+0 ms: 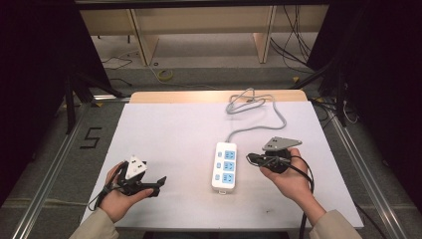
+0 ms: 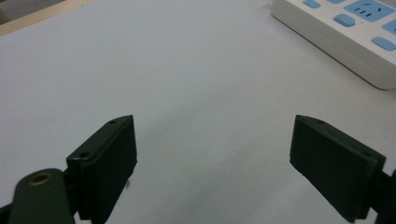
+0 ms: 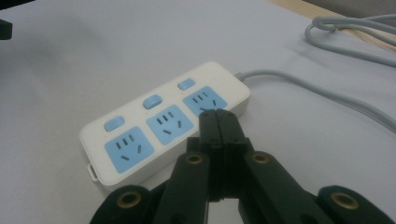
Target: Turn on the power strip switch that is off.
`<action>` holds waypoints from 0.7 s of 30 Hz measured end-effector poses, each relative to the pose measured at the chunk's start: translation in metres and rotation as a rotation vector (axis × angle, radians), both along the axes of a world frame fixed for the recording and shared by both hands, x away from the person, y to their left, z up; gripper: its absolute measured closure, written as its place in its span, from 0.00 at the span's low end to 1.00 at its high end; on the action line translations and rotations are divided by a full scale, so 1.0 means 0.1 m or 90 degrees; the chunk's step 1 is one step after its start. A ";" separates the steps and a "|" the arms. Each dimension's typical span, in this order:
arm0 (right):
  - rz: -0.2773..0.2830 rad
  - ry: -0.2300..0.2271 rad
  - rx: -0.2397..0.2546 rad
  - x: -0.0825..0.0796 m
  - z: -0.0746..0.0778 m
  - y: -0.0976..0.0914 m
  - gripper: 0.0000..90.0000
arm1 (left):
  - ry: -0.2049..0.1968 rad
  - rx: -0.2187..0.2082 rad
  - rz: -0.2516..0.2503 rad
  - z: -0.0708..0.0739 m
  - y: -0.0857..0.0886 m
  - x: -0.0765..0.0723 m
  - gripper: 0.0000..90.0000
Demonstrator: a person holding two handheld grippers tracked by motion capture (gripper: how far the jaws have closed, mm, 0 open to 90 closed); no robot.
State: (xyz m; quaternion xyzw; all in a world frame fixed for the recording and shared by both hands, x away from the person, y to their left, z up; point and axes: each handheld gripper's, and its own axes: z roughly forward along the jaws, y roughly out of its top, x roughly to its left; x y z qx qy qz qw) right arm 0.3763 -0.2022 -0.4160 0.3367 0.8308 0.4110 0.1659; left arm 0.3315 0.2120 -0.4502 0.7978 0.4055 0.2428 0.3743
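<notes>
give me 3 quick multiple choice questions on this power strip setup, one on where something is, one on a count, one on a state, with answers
1. Where does the power strip lie on the table?
A. between the two grippers, nearer the right one
B. at the far left corner
C. under the left gripper

2. How many blue socket faces does the strip have?
A. one
B. three
C. five

3. How do the jaws of the right gripper stand?
A. wide open
C. closed on the cable
B. shut together on nothing

Answers:
1. A, the high view shows it just beside the right gripper, with the left gripper farther off.
2. B, the right gripper view shows three in a row, each with a blue button.
3. B, the right gripper view shows its jaws pressed together, nothing between.
</notes>
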 end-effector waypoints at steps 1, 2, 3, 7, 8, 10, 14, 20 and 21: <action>0.002 -0.001 -0.002 0.01 0.00 0.01 1.00 | -0.001 -0.002 0.001 0.00 0.00 0.00 0.16; 0.002 -0.001 -0.002 0.01 0.00 0.01 1.00 | -0.002 -0.001 0.001 0.00 0.00 0.00 0.16; 0.004 0.002 -0.003 0.01 0.01 0.03 1.00 | -0.001 -0.001 0.001 0.00 0.00 0.00 0.16; 0.007 0.005 -0.008 0.03 0.02 0.05 1.00 | -0.001 -0.002 0.001 0.00 0.00 0.00 0.16; 0.007 0.005 -0.008 0.03 0.02 0.05 1.00 | 0.000 -0.001 0.001 0.00 0.00 0.00 0.16; 0.008 0.005 -0.013 0.03 0.02 0.07 1.00 | 0.000 -0.001 0.000 0.00 0.00 0.00 0.16; 0.011 0.012 -0.018 0.05 0.02 0.08 1.00 | 0.000 -0.002 0.000 0.00 0.00 0.00 0.16; 0.011 0.020 -0.022 0.07 0.01 0.11 1.00 | 0.000 -0.002 -0.001 0.00 0.00 0.00 0.16; 0.013 0.021 -0.023 0.07 0.01 0.12 1.00 | 0.001 -0.003 -0.001 0.00 0.00 0.00 0.16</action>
